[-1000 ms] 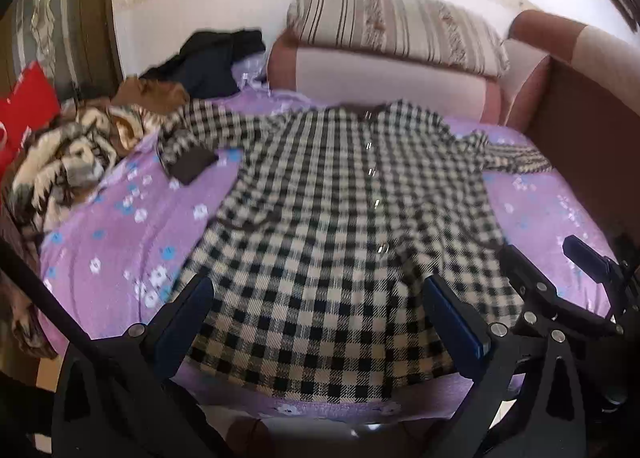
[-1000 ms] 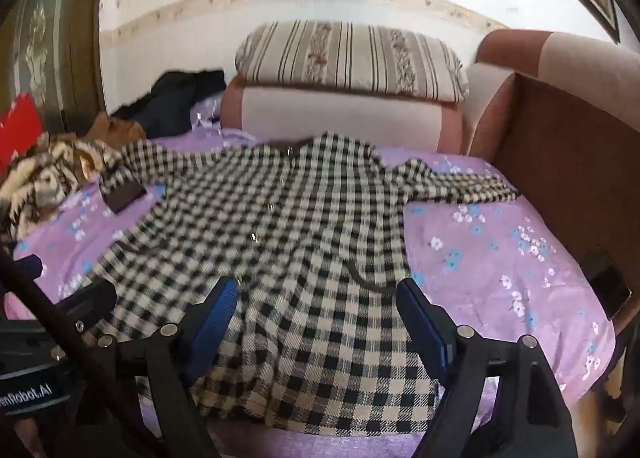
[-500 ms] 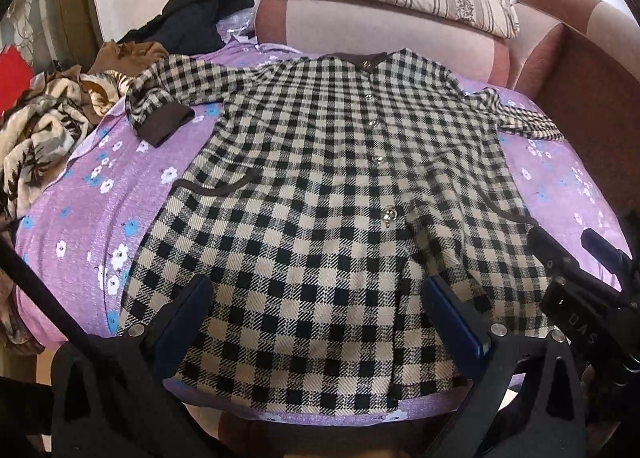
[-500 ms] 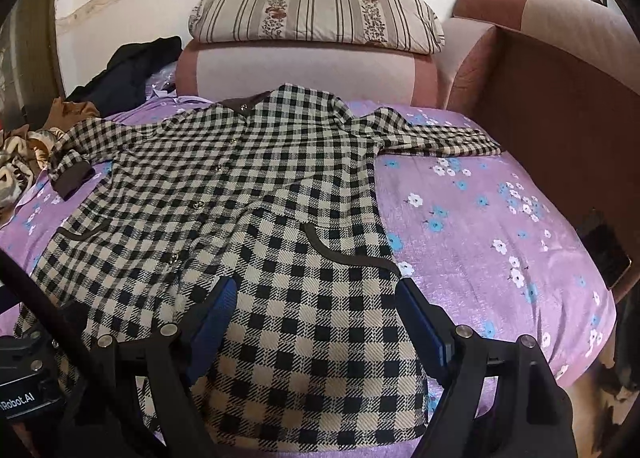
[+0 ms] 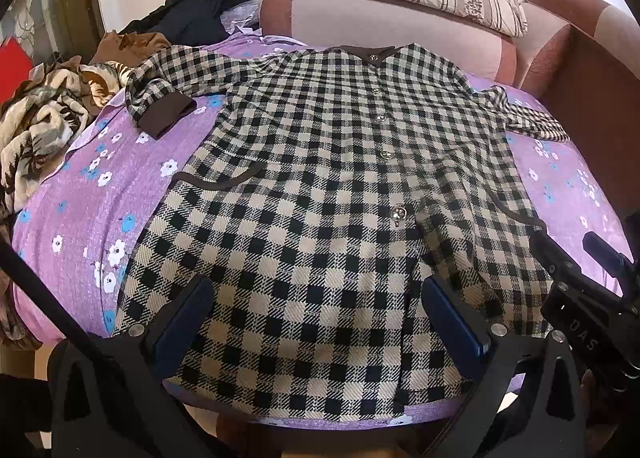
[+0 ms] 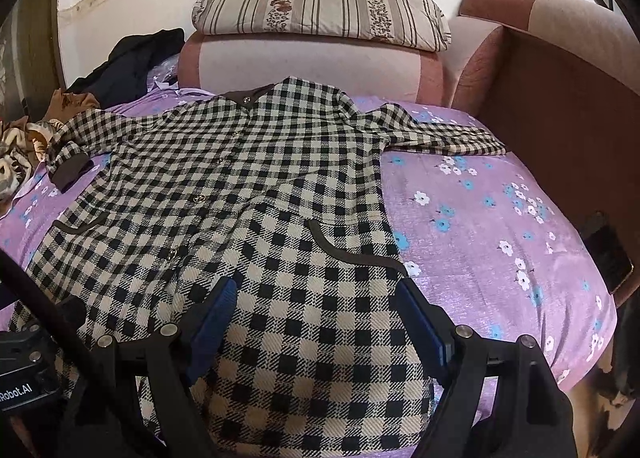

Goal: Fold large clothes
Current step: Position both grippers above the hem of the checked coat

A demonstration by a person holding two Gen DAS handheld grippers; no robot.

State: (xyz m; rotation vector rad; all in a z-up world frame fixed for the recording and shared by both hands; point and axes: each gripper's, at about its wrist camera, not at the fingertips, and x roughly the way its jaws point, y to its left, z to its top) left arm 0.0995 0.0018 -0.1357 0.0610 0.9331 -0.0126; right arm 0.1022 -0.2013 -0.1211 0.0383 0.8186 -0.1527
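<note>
While nothing is folded yet, these lines give where things stand.

Garment: the checked coat [image 5: 320,194] lies face up and buttoned on the purple flowered bed sheet [image 5: 100,194], collar at the far end against the sofa back, hem at the near edge just under my tools.

Sleeves: the left sleeve [image 5: 168,98] is bent back on itself at the far left, its brown cuff showing; the right sleeve [image 6: 440,134] stretches out flat toward the far right.

Left tool: my left tool [image 5: 320,322] hangs over the near hem with its blue-padded fingers spread wide, holding nothing; I judge it to be just above the cloth, not touching.

Right tool: my right tool [image 6: 316,322] is likewise wide apart and empty, over the near right part of the coat, close to the right pocket trim [image 6: 352,254].

Done so far: I judge only the laying out is finished; the body is fairly smooth, with a small ridge near the lowest button [image 5: 398,213].

Left to do: every fold, as far as I can tell: sleeves brought in over the body, sides turned in, then hem carried toward the collar.

Surroundings: a striped pillow [image 6: 320,6] sits on the sofa back at the far end, and a heap of other clothes [image 5: 44,114] lies at the far left, apart from the coat except near the bent sleeve.
</note>
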